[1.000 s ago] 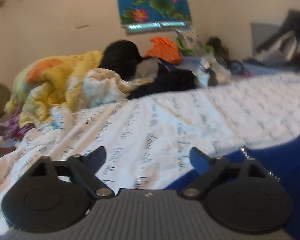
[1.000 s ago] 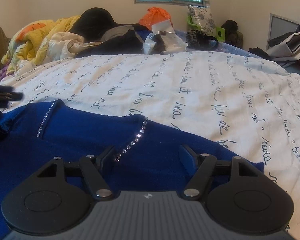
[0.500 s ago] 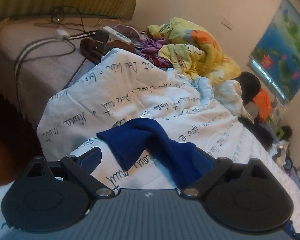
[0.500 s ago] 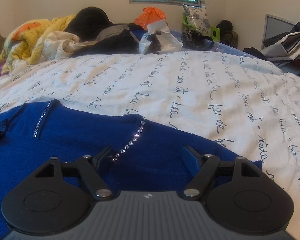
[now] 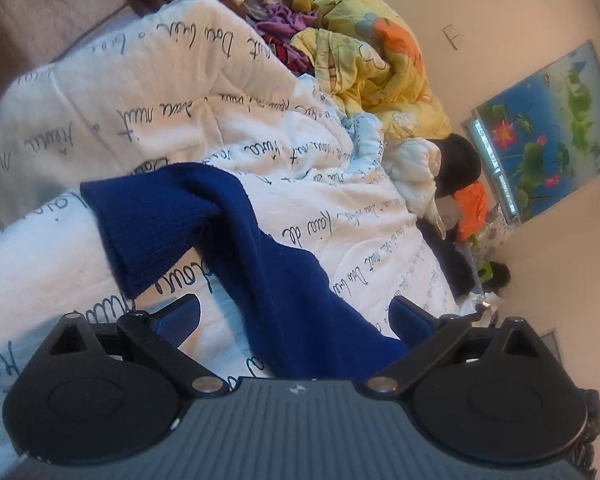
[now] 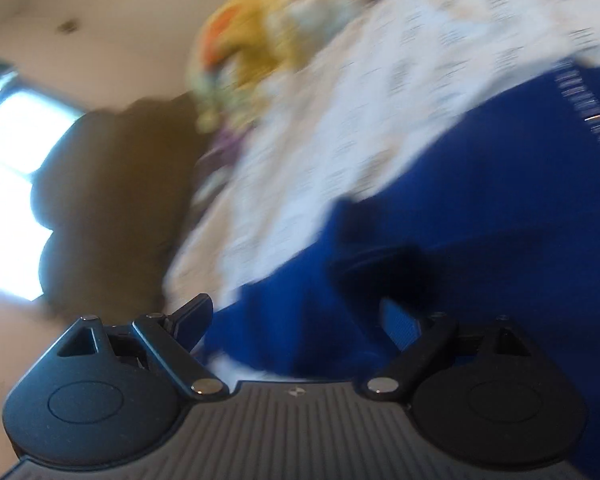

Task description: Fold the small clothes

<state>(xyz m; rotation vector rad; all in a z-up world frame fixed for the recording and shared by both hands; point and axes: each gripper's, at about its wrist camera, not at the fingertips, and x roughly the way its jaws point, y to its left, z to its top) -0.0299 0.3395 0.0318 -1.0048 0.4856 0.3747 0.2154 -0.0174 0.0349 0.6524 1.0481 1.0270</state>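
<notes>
A small dark blue knit sweater lies on the white bedspread with black script. In the left wrist view its sleeve [image 5: 204, 236] stretches away from me, the ribbed cuff folded at the far end. My left gripper [image 5: 296, 314] is open, with the sleeve running between the fingers, not pinched. In the blurred right wrist view the sweater body [image 6: 480, 208] with a line of rhinestones fills the right side. My right gripper [image 6: 300, 316] is open just above the blue fabric.
The bedspread [image 5: 148, 92] reaches the bed's edge at the left. A yellow and orange quilt [image 5: 372, 64], a black garment [image 5: 458, 164] and an orange bag [image 5: 472, 210] are piled along the far side. A flower poster [image 5: 548, 120] hangs on the wall.
Both grippers have swung round sharply. The left one turned over the blue sleeve and moved closer to it. The right one tilted left towards the bed's edge, so its view blurs.
</notes>
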